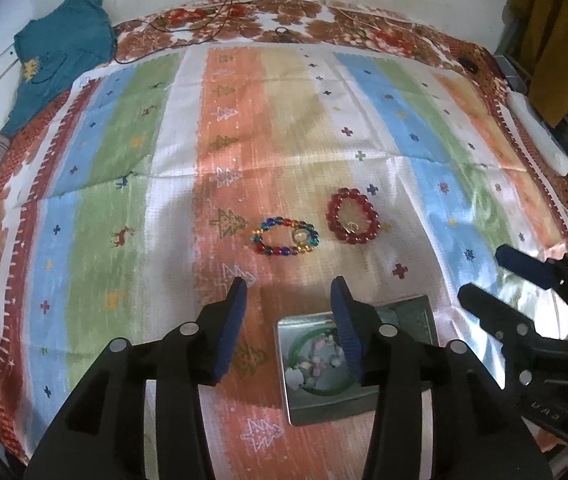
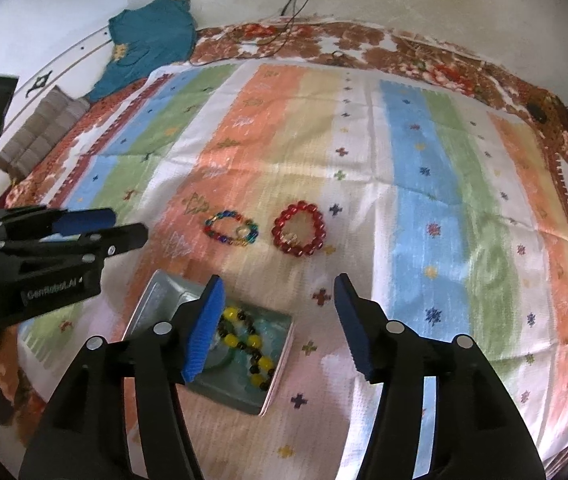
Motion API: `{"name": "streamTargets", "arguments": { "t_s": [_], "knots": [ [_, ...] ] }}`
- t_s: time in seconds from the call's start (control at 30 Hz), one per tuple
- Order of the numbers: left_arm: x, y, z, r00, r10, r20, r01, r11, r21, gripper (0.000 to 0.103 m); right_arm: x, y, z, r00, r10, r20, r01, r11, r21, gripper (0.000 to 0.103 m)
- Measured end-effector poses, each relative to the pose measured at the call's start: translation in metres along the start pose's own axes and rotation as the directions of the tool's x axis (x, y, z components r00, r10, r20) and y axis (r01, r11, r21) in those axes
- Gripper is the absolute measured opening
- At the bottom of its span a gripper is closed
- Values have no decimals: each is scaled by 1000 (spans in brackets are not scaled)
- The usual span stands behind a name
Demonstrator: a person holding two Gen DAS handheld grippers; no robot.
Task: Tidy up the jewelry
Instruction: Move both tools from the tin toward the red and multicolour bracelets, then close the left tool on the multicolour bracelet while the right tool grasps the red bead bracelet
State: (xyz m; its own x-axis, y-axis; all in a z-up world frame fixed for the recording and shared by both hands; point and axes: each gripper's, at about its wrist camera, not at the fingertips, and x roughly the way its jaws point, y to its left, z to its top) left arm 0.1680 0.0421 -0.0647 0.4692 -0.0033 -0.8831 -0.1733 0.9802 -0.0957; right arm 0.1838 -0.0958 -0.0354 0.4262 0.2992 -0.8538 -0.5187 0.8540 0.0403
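1. A striped, patterned cloth [image 1: 284, 128] covers the bed.
2. A square metal tin [image 2: 155, 300] holds a yellow-and-black bead bracelet [image 2: 249, 344] and a green bangle [image 1: 304, 344].
3. Beyond it, 2 bracelets lie side by side: multicoloured bead bracelet [image 1: 286, 236], red bead bracelet [image 1: 352, 216].
4. Left gripper [image 1: 290, 292] and right gripper [image 2: 279, 292] hang half-spread, empty.

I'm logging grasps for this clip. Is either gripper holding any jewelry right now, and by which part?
Nothing is held. The left gripper and right gripper both stand open and empty above the tin.
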Motion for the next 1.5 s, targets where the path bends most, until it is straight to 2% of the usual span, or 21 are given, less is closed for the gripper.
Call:
{"name": "streamTargets", "arguments": {
  "t_s": [0.3, 0.57, 0.87, 1.0, 1.5],
  "knots": [
    [22, 7, 10, 998, 66, -11, -66, 998, 8, 59, 24, -10, 12, 998, -52, -33, 52, 999, 1, 67],
    [47, 19, 13, 996, 81, -48, -82, 997, -12, 62, 38, -23, 16, 995, -84, -48, 85, 996, 27, 73],
    [65, 23, 24, 995, 87, -57, -88, 996, -16, 67, 62, -32, 27, 992, -97, -79, 100, 994, 35, 73],
    [77, 24, 27, 993, 93, -76, -93, 996, -3, 67, 67, -32, 32, 993, -105, -53, 107, 994, 31, 73],
    [111, 33, 37, 987, 110, -117, -110, 994, 11, 68, 114, -40, 33, 986, -85, -143, 92, 995, 42, 73]
  ]
}}
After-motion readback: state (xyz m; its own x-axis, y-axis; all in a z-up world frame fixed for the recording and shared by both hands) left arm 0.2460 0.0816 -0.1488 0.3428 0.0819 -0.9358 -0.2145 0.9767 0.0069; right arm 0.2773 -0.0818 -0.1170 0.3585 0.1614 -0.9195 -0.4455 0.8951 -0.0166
